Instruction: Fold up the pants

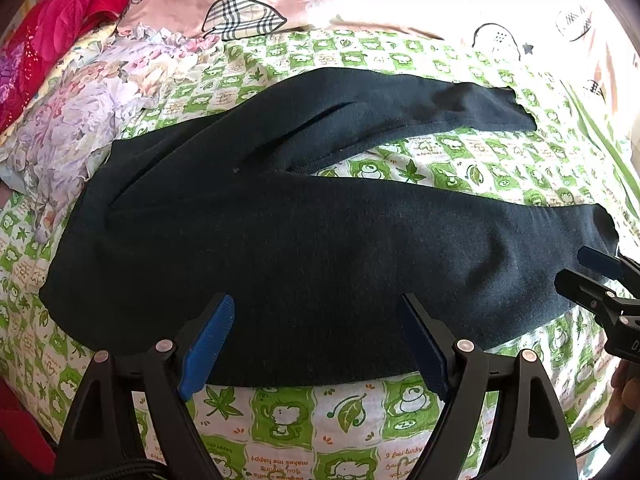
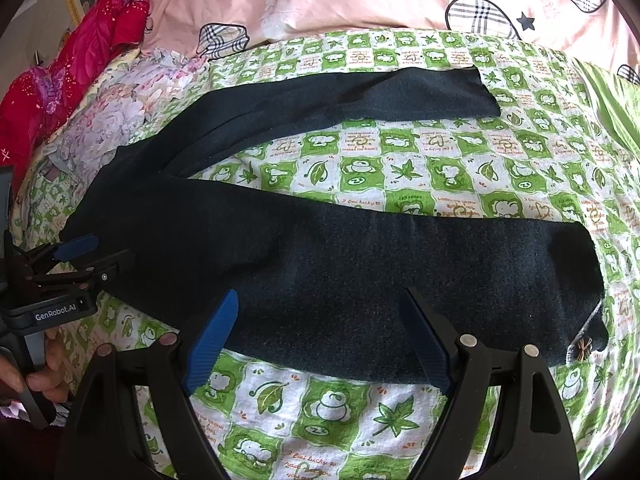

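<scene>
Dark navy pants (image 1: pixel 280 240) lie flat on a green-and-white patterned bed sheet (image 1: pixel 360 412), waist at the left, two legs spread in a V toward the right. My left gripper (image 1: pixel 316 304) is open, hovering over the near edge of the near leg by the hip. My right gripper (image 2: pixel 318 300) is open over the near leg (image 2: pixel 400 272) toward its cuff. Each gripper shows in the other's view: the right one (image 1: pixel 588 268) at the near cuff, the left one (image 2: pixel 100 252) at the waist side. Neither holds cloth.
A floral quilt (image 1: pixel 80 120) and a red cloth (image 1: pixel 60 20) are bunched at the left by the waist. A pink duvet with plaid patches (image 2: pixel 360 0) lies behind the pants. A small decoration (image 2: pixel 582 350) sits on the near cuff.
</scene>
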`<state>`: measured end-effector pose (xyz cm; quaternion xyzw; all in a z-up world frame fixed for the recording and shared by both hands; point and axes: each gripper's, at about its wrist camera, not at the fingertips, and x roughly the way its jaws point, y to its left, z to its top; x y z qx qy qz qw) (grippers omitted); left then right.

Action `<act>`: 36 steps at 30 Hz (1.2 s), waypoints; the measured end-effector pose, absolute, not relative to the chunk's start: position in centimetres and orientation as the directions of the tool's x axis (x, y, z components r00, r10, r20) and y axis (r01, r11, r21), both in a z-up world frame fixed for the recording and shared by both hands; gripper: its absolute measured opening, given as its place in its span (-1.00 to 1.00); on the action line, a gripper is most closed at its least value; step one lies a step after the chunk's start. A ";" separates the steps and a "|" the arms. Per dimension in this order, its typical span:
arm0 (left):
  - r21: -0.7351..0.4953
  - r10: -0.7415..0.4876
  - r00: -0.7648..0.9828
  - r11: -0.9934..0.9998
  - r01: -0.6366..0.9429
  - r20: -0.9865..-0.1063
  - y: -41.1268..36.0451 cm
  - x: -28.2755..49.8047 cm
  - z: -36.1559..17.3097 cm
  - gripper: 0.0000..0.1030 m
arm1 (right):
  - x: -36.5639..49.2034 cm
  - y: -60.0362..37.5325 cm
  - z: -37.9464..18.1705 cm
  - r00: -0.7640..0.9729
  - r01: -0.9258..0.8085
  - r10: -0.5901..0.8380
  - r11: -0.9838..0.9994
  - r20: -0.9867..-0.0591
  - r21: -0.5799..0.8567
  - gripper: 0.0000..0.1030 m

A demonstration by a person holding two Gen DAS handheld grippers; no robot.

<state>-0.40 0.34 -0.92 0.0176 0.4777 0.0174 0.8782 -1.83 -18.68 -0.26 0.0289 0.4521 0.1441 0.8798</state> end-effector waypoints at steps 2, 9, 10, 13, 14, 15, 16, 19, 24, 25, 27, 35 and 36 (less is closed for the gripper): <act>0.047 0.045 0.539 0.999 -0.010 -0.841 0.3 -0.3 -1.0 0.62 | -1.8 -18.7 -0.2 0.556 -0.225 0.286 0.956 -0.781 0.190 0.61; 0.046 0.030 0.504 0.999 0.019 -0.863 -0.2 0.6 -1.0 0.62 | -1.2 -19.3 -0.2 0.557 -0.202 0.319 0.948 -0.767 0.248 0.61; 0.051 0.032 0.503 0.998 0.024 -0.864 -0.3 0.7 -0.9 0.62 | -0.9 -19.5 -0.2 0.557 -0.195 0.320 0.947 -0.767 0.253 0.61; 0.068 0.038 0.504 0.997 0.041 -0.863 -0.6 1.4 -0.5 0.62 | -0.1 -20.2 0.0 0.559 -0.171 0.319 0.948 -0.765 0.270 0.61; 0.070 0.038 0.502 0.997 0.044 -0.864 -0.5 1.7 -0.3 0.62 | 0.3 -20.5 0.1 0.559 -0.166 0.320 0.947 -0.765 0.275 0.61; 0.070 0.037 0.499 0.996 0.047 -0.866 -0.5 2.2 -0.1 0.62 | 0.7 -20.8 0.2 0.555 -0.159 0.318 0.947 -0.769 0.277 0.61; 0.068 0.035 0.498 0.996 0.050 -0.867 -0.5 2.6 0.0 0.62 | 1.2 -21.0 0.3 0.554 -0.154 0.316 0.948 -0.771 0.278 0.61; 0.082 0.043 0.500 0.995 0.056 -0.865 -0.4 4.4 0.8 0.62 | 2.8 -21.9 0.8 0.563 -0.135 0.313 0.948 -0.765 0.288 0.61; 0.107 0.057 0.517 0.992 0.067 -0.854 -0.5 7.9 2.0 0.62 | 6.2 -23.5 2.2 0.586 -0.123 0.305 0.949 -0.751 0.289 0.61; 0.111 0.059 0.520 0.991 0.069 -0.852 -0.6 8.4 2.2 0.62 | 7.0 -23.8 2.5 0.588 -0.120 0.303 0.950 -0.750 0.290 0.61; 0.116 0.060 0.529 0.990 0.074 -0.847 -0.8 9.9 2.7 0.62 | 8.5 -24.5 2.7 0.582 -0.111 0.301 0.950 -0.755 0.293 0.61; 0.169 0.085 0.576 0.981 0.093 -0.813 -2.3 15.9 4.5 0.62 | 15.7 -27.8 3.3 0.545 -0.083 0.303 0.947 -0.782 0.309 0.61; 0.179 0.090 0.579 0.979 0.097 -0.810 -2.6 16.8 4.6 0.62 | 16.5 -28.2 3.4 0.540 -0.080 0.305 0.946 -0.785 0.313 0.61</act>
